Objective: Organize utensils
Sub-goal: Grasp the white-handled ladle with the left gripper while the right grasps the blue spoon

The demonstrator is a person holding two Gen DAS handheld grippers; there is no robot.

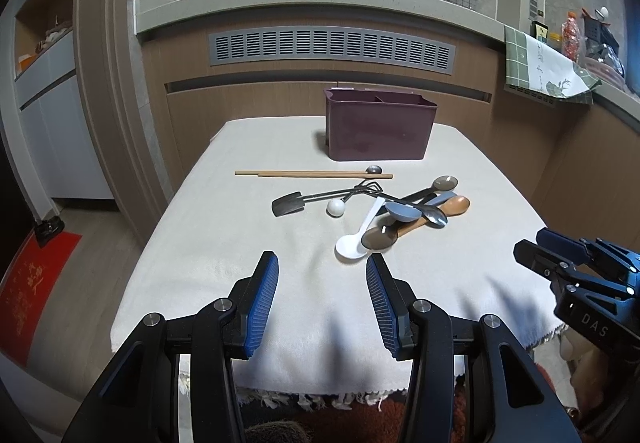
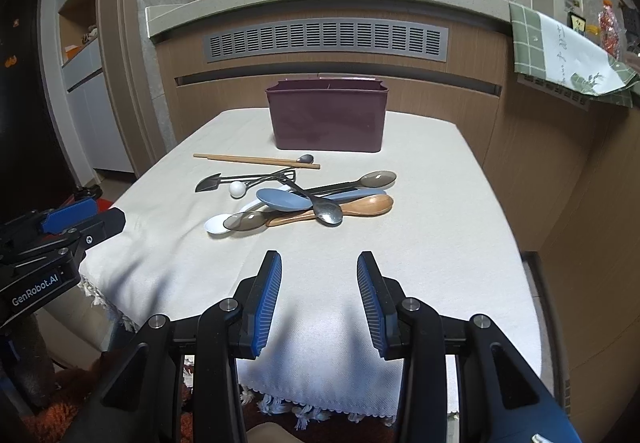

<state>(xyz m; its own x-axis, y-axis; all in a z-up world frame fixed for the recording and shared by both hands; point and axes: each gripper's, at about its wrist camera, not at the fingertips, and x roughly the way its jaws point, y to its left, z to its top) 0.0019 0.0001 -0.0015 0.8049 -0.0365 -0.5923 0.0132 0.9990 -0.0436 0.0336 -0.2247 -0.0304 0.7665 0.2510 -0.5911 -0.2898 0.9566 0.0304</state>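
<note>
I am holding the left gripper (image 1: 322,263) low over the near edge of the worktop (image 1: 224,243), its jaws standing wide with nothing between them. The right gripper (image 2: 319,263) is hovering likewise beside it, jaws wide and empty. Both are sitting well short of the utensils.

Beyond them, the spoons are lying in a crossed heap: a white spoon (image 2: 216,224) nearest, a smoky clear spoon (image 2: 246,221) overlapping it, then a blue spoon (image 2: 282,199), a steel spoon (image 2: 329,212) and a wooden spoon (image 2: 360,205) tangled together. A small shovel-shaped utensil (image 2: 208,184) and a white ball (image 2: 237,189) are lying to the left of the heap. Further back, a pair of chopsticks (image 2: 256,160) is lying across the cloth, just in front of the purple holder (image 2: 328,115), which is standing upright at the far end.

I am judging that sorting has not begun: nothing shows above the holder's rim. The next move is calling for a reach forward to one outlying piece, probably the white spoon, closing on its handle without disturbing the pile.
</note>
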